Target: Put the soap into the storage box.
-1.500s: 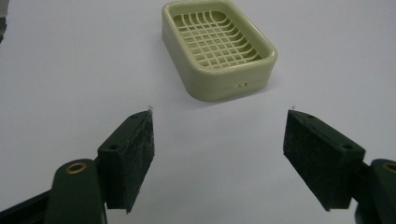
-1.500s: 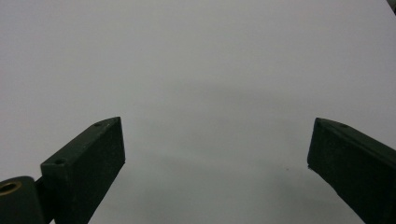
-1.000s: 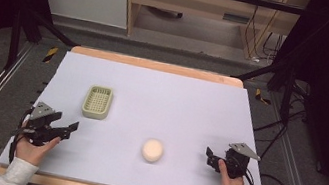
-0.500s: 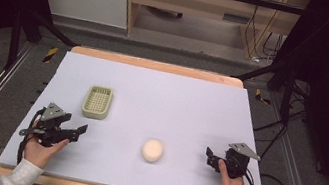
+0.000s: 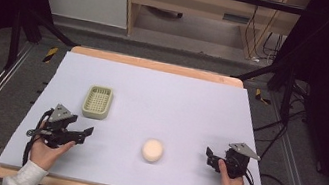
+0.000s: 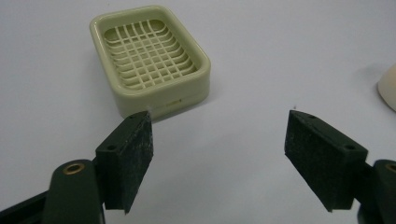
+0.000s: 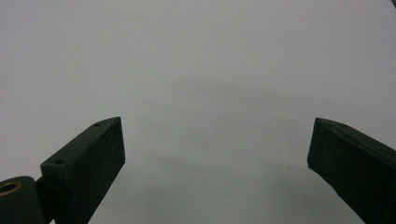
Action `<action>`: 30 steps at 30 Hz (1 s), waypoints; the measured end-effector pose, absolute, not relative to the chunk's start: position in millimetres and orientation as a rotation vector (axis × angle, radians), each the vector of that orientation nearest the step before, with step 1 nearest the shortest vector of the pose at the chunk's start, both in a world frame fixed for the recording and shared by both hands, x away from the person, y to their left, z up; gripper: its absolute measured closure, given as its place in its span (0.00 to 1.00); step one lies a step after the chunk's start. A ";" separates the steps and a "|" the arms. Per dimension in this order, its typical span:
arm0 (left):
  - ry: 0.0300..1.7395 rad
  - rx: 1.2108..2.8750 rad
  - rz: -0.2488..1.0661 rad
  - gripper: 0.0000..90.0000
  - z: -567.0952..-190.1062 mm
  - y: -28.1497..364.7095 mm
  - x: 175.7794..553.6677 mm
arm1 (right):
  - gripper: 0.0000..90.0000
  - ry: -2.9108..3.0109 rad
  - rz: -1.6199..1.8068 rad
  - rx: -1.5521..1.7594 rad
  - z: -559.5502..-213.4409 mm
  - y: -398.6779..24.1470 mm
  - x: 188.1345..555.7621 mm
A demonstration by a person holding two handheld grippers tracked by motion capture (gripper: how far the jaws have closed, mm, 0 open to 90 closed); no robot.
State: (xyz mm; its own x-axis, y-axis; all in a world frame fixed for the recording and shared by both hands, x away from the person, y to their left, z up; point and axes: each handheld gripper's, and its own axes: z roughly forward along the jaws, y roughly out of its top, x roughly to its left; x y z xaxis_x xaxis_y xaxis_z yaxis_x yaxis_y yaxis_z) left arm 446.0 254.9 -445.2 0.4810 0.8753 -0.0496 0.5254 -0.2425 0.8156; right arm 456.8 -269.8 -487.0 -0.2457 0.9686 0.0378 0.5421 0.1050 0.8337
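Pale green and slatted, the soap dish (image 5: 97, 101) sat on the lavender table top (image 5: 176, 99) toward my left, empty, with the cream round soap (image 5: 152, 150) lying well apart from it nearer the front middle. My left gripper (image 5: 86, 134) hovered just short of the dish, jaws spread wide with nothing between them, the dish (image 6: 152, 58) showing beyond the left jaw. My right gripper (image 5: 209, 157) sat near the table's right front, to the right of the soap, its jaws likewise wide apart over bare surface.

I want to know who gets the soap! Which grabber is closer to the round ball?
The right gripper: it sits nearer the round ball than the left gripper.
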 end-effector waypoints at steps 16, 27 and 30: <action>1.127 1.923 0.537 0.25 -441.7 241.1 446.0 | 0.05 1.853 1.031 1.477 -486.9 -269.7 457.1; 1.109 1.928 0.526 0.25 -438.4 233.9 447.2 | 0.05 1.857 1.029 1.477 -487.2 -269.9 457.7; 1.104 1.931 0.524 0.25 -437.8 232.1 446.9 | 0.05 1.855 1.029 1.478 -487.1 -269.9 457.5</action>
State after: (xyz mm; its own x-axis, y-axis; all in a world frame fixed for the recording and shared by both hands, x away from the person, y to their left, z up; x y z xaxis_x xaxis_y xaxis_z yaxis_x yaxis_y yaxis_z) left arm 446.9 232.1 -437.8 0.5268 0.8489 -0.0443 0.5026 -0.2690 0.8216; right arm 457.5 -269.9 -487.1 -0.2454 0.9685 0.0420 0.5484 0.1029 0.8298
